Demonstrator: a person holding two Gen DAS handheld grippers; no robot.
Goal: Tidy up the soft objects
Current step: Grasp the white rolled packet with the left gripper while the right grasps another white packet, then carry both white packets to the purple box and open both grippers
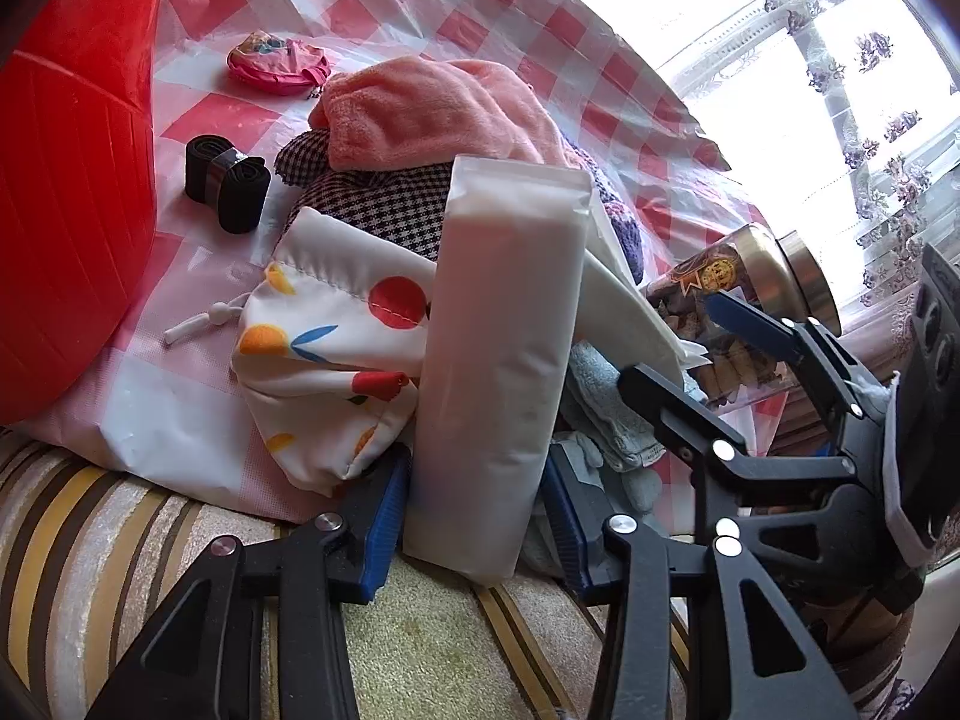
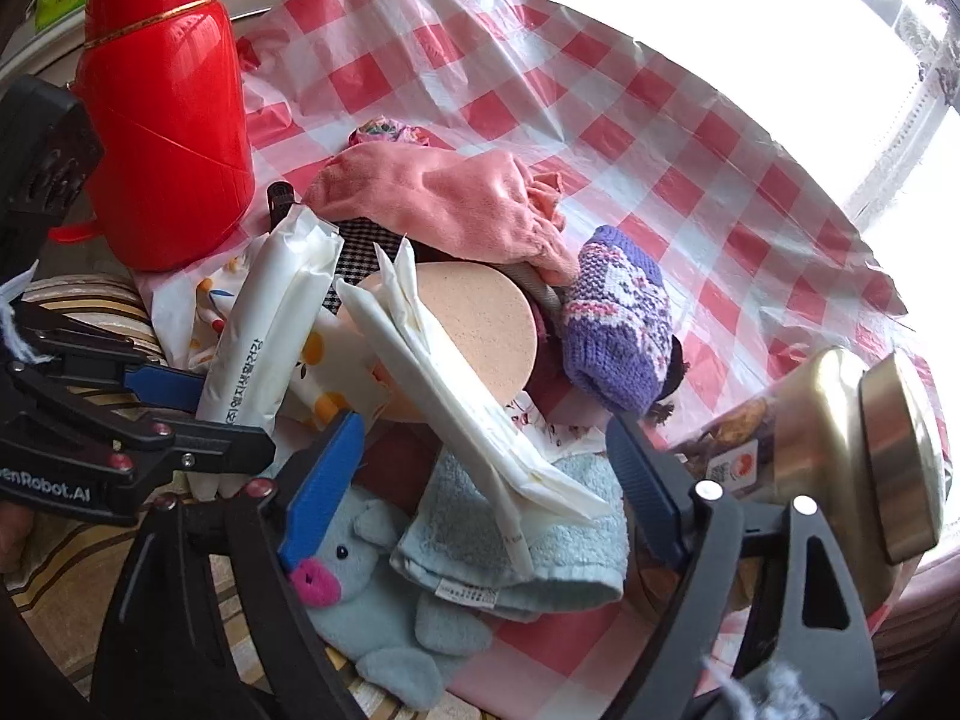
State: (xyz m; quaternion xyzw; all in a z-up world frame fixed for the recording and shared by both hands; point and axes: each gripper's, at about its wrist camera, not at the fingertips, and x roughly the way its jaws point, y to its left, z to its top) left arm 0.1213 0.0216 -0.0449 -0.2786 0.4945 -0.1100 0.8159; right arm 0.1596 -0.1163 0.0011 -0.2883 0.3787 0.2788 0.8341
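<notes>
My left gripper (image 1: 474,516) is shut on a white soft pack (image 1: 504,348), held upright at the table's near edge; it also shows in the right wrist view (image 2: 270,336). My right gripper (image 2: 480,468) is open around a light blue towel (image 2: 516,546), with white flat packs (image 2: 456,384) lying across the towel. A blue plush elephant (image 2: 372,588) lies by its left finger. A pile holds a pink fleece cloth (image 1: 420,114), a houndstooth cloth (image 1: 384,204), a fruit-print pouch (image 1: 324,348) and a purple knitted hat (image 2: 618,324).
A red thermos (image 2: 162,114) stands at the left. A jar with a gold lid (image 2: 840,462) lies on its side at the right. A black rolled band (image 1: 225,180) and a pink round pouch (image 1: 279,63) lie on the checked tablecloth (image 2: 660,120). A beige sponge disc (image 2: 480,324) leans in the pile.
</notes>
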